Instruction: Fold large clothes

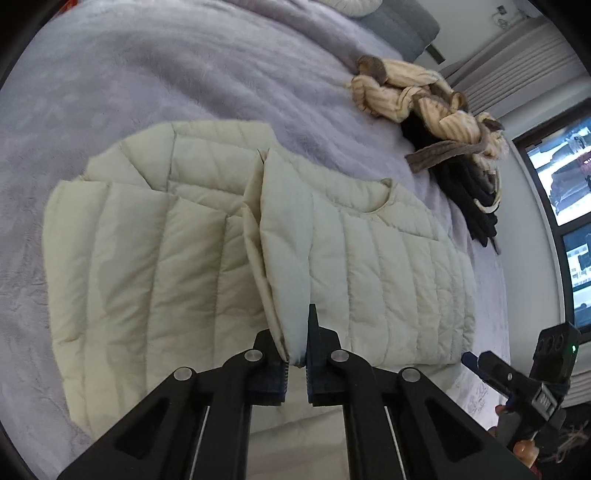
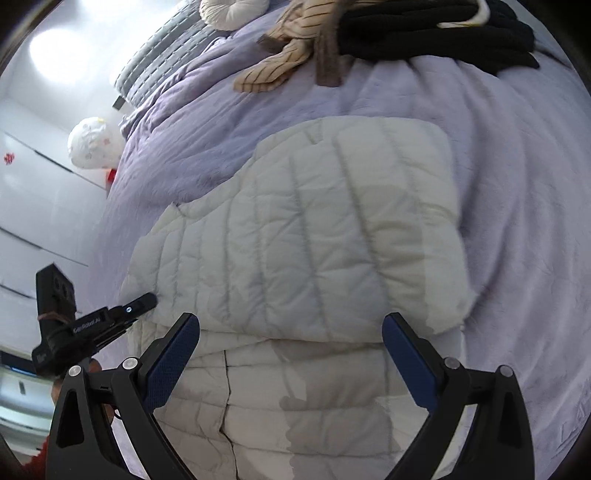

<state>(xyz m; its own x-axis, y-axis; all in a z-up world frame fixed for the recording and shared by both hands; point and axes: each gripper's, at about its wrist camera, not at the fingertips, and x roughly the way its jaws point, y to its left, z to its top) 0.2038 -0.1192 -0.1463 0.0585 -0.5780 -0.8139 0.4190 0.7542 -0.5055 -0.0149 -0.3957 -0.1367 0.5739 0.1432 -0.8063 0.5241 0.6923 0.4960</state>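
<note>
A cream quilted puffer jacket (image 1: pixel 155 258) lies spread on the lavender bed blanket (image 1: pixel 147 66), collar toward the far side. My left gripper (image 1: pixel 295 343) is shut on a raised fold of the jacket near its front opening, and the fabric stands up between the pads. In the right wrist view the same jacket (image 2: pixel 314 240) fills the middle, with one part folded over another. My right gripper (image 2: pixel 291 350) hangs open just above its near part, with nothing between the blue pads (image 2: pixel 173 362). The left gripper (image 2: pixel 140 304) shows at the jacket's left edge.
A heap of cream striped clothing (image 1: pixel 424 99) and black clothes (image 1: pixel 476 199) lies at the bed's far side. A grey pillow (image 1: pixel 399 26) sits beyond it and a window (image 1: pixel 565 177) to the right. A white bag (image 2: pixel 94 142) stands beside the bed.
</note>
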